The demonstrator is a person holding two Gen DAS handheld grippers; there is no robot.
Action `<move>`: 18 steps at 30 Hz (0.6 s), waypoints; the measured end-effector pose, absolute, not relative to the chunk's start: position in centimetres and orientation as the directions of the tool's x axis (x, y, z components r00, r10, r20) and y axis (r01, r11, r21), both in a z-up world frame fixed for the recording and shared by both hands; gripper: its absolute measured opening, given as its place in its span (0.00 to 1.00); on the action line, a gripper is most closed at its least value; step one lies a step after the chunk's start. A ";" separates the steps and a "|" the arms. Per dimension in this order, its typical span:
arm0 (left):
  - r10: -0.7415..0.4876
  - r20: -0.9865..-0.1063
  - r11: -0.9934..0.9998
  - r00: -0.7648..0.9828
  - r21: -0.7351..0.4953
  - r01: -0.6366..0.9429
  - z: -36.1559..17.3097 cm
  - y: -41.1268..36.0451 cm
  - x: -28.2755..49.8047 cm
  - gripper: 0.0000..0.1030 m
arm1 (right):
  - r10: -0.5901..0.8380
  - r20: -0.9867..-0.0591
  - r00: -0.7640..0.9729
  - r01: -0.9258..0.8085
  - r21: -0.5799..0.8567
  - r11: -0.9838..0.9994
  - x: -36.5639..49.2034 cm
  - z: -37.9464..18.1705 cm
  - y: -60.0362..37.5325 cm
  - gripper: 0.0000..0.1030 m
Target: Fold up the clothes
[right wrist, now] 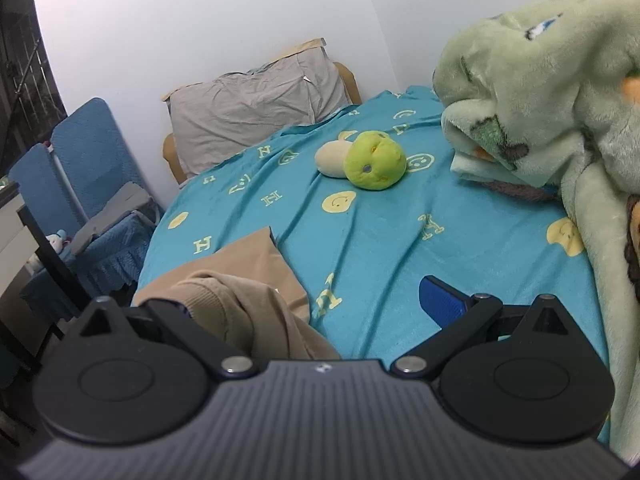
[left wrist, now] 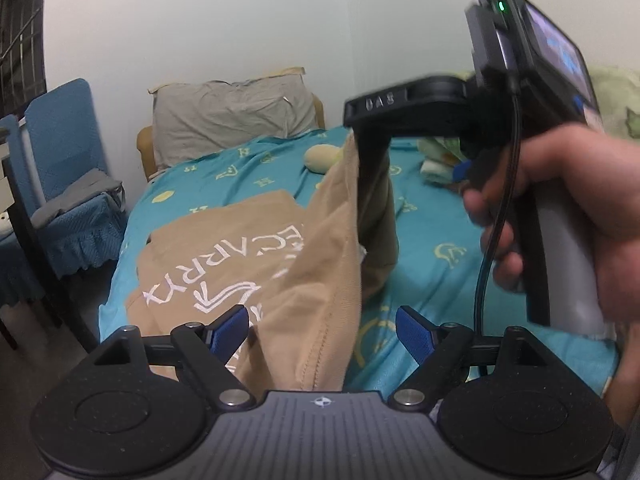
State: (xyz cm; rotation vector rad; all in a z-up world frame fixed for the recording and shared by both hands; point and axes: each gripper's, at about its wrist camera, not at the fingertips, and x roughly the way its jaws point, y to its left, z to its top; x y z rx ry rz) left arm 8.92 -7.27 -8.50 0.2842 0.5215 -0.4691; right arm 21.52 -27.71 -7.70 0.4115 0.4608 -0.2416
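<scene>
Your right gripper [left wrist: 370, 184], fingers spread, has a fold of the tan shirt [left wrist: 224, 264] draped over one finger and lifted off the bed [left wrist: 432, 248], while your left gripper [left wrist: 320, 330], also spread and empty, hangs nearer the low hem.

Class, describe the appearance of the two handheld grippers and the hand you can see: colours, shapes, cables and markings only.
Both the left gripper and right gripper have matte black bodies with round discs, silver pivot bolts, ribbed grey centre plates bearing a small white emblem, and blue textured finger pads. The bare hand wraps a grey-and-black handle; a black cable hangs alongside, with a green light above.
</scene>
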 end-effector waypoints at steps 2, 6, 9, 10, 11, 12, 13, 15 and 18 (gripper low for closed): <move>-0.302 -0.552 0.864 0.777 0.187 0.468 -9.1 -7.8 9.3 0.80 | -0.140 -0.465 0.874 0.313 0.318 0.895 21.4 -7.5 -27.5 1.00; -0.083 -0.503 0.925 0.860 0.282 0.255 -9.5 -8.1 10.5 0.79 | -0.140 -0.418 0.898 0.299 0.346 0.889 20.7 -7.0 -27.3 1.00; 0.064 -0.494 0.985 0.867 0.169 0.024 -8.9 -5.6 11.8 0.81 | -0.164 -0.386 0.908 0.309 0.350 0.885 20.3 -6.7 -27.4 1.00; 0.096 -0.502 0.992 0.859 0.123 -0.039 -8.8 -4.6 12.1 0.81 | -0.176 -0.380 0.908 0.316 0.345 0.884 20.2 -6.7 -27.4 1.00; 0.123 -0.510 0.992 0.851 0.085 -0.092 -8.6 -3.6 12.4 0.82 | -0.189 -0.373 0.908 0.323 0.340 0.883 20.1 -6.8 -27.4 1.00; 0.135 -0.517 0.991 0.846 0.084 -0.107 -8.7 -3.2 12.5 0.85 | -0.196 -0.367 0.909 0.326 0.335 0.884 20.0 -6.9 -27.3 1.00; 0.148 -0.528 0.988 0.836 0.108 -0.107 -8.9 -3.3 12.5 0.86 | -0.201 -0.359 0.911 0.325 0.328 0.887 20.0 -6.9 -27.1 1.00; 0.170 -0.553 0.983 0.816 0.157 -0.098 -9.4 -3.7 12.5 0.86 | -0.210 -0.343 0.915 0.323 0.315 0.893 19.9 -6.9 -26.7 1.00; 0.149 -0.596 0.969 0.789 0.247 0.004 -10.6 -5.5 12.3 0.86 | -0.251 -0.314 0.916 0.340 0.271 0.901 19.6 -6.7 -26.3 1.00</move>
